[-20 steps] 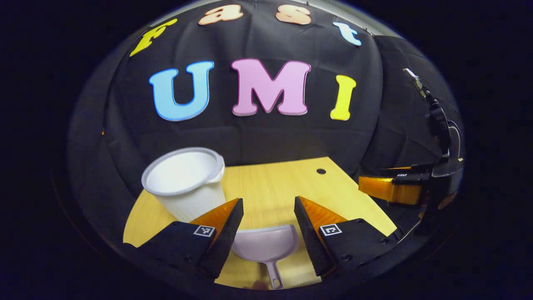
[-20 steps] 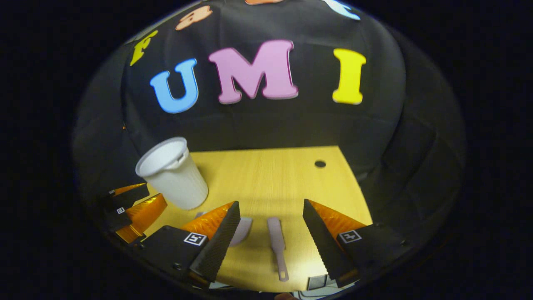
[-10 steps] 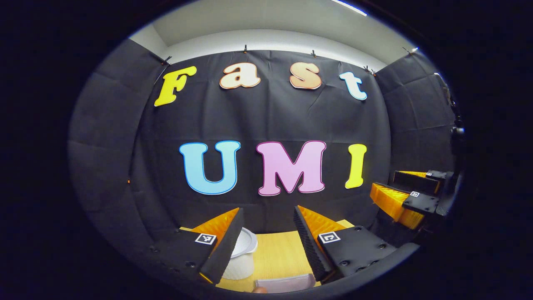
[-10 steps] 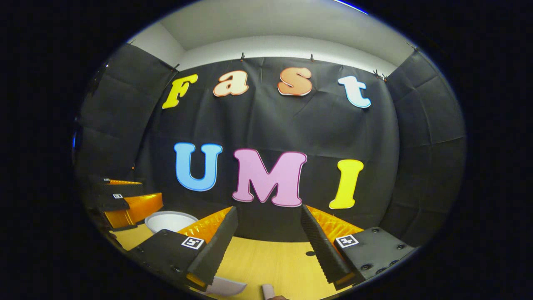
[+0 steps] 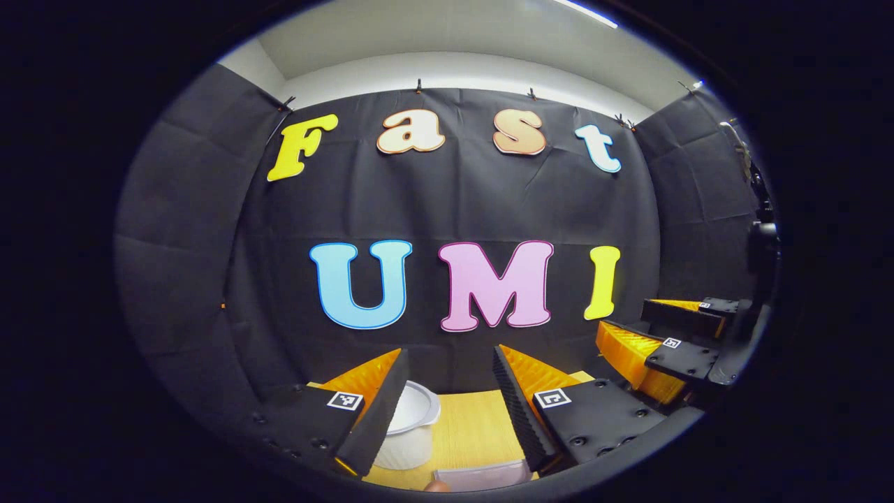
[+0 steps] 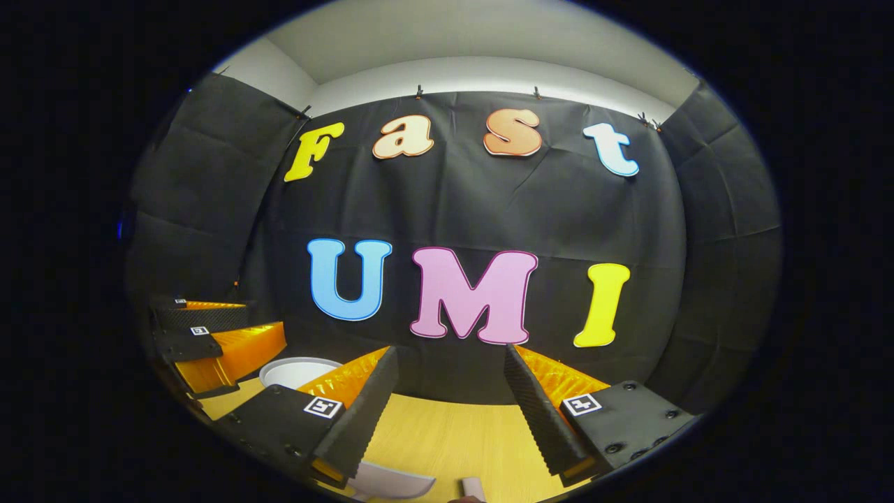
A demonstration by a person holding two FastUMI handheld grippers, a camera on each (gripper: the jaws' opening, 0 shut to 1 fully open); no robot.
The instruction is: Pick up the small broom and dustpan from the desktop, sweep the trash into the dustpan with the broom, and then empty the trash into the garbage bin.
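Observation:
Low in the left gripper view, the pale lilac dustpan (image 5: 482, 476) lies on the wooden table (image 5: 475, 426), just below my open left gripper (image 5: 449, 353). Nothing sits between its fingers. The white garbage bin (image 5: 412, 426) stands upright behind the left finger. My right gripper (image 5: 625, 316) hangs open off to the right. In the right gripper view, my right gripper (image 6: 450, 349) is open and empty over the table (image 6: 447, 440). The dustpan (image 6: 391, 482) and the tip of the small broom (image 6: 473, 487) peek in at the bottom. The bin's rim (image 6: 297, 370) and my left gripper (image 6: 262, 318) show at the left.
Black cloth walls (image 5: 454, 209) close the booth behind and on both sides of the table. A dark stand with a cable (image 5: 758, 237) rises at the far right of the left gripper view.
Both views have tilted up from the tabletop to the back wall over the last second, so the dustpan and broom dropped to the bottom edge. Both grippers stayed open.

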